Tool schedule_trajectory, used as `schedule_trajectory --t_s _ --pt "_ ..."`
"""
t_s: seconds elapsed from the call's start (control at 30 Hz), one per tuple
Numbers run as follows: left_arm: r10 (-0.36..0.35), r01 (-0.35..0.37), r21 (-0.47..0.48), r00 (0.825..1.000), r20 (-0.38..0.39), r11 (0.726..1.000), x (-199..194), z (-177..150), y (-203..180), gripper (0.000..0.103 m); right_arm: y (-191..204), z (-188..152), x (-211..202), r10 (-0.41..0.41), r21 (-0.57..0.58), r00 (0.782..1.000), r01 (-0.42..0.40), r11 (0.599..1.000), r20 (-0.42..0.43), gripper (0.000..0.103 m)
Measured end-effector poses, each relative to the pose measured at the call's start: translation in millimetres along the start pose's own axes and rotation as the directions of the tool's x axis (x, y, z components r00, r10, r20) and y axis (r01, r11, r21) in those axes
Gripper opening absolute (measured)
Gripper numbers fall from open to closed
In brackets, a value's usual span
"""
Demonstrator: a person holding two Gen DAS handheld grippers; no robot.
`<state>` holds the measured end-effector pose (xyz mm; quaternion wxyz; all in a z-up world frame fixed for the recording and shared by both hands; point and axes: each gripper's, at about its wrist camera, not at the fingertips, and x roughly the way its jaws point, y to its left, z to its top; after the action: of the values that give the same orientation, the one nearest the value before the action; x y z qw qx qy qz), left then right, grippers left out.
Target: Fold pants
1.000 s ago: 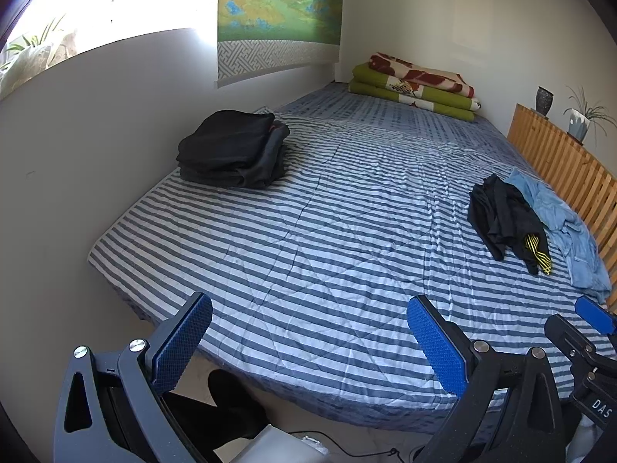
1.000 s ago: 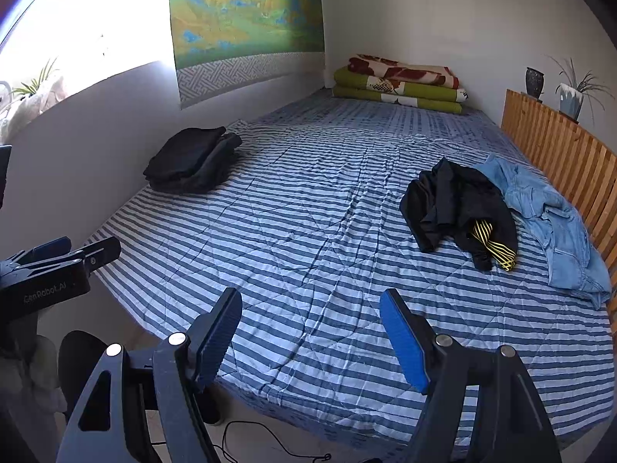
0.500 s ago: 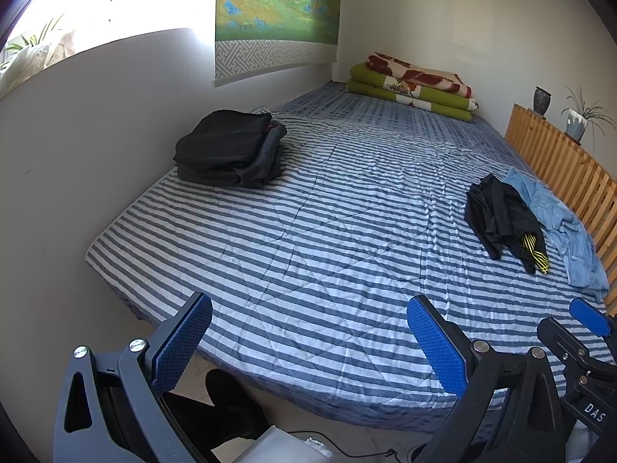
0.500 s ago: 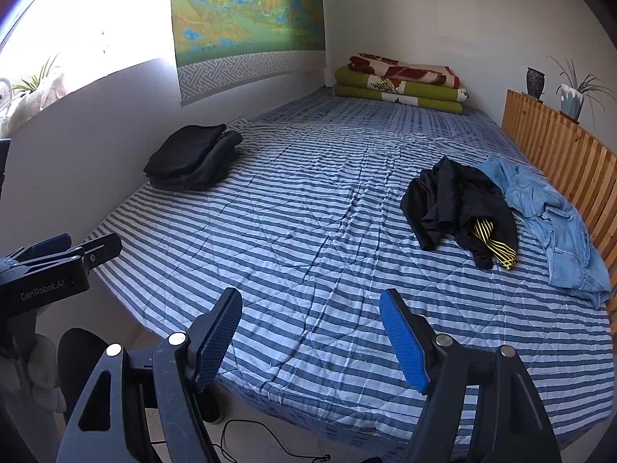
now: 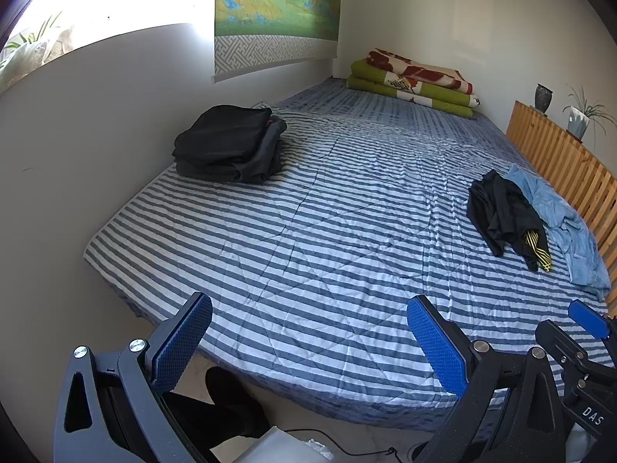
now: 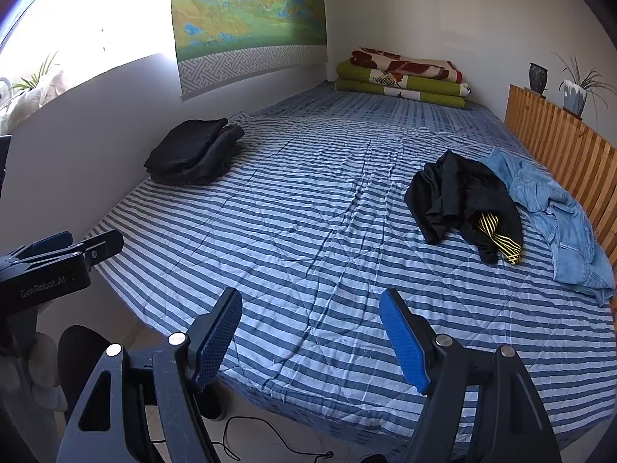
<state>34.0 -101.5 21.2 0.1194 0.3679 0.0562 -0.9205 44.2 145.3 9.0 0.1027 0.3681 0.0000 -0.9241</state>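
Black crumpled pants [image 6: 462,200] beside the wooden rail [image 6: 559,142] lie untouched; nothing has shifted, both tools, left [image 5: 308,332] and right [image 6: 310,332], wide open, empty.

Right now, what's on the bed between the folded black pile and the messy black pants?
Nothing: only bare striped bedsheet lies between the folded black pile and the crumpled black pants, shown in both wrist views.

On the bed [image 6: 308,239], a folded stack of pants [image 6: 193,152] lies at the left edge by the wall. A crumpled pair of pants [image 6: 459,200] lies to the right, touching a denim garment [image 6: 555,216] beside the slatted headboard [image 6: 559,154]. Folded blankets [image 6: 401,77] sit at the far end.
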Motion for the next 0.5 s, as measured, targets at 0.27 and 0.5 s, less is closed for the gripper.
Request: schedule_trajectory --t_s 0.27,0.5 --pt "-0.003 0.003 0.004 1.000 -0.011 1.000 6 -1 -3 0.102 -3 -1 6 0.002 0.010 1.000 -0.002 1.000 -0.013 0.070" --pt "-0.003 0.004 0.008 1.000 -0.019 1.000 11 0 -4 0.102 -4 -1 11 0.006 0.015 1.000 -0.006 1.000 -0.021 0.070"
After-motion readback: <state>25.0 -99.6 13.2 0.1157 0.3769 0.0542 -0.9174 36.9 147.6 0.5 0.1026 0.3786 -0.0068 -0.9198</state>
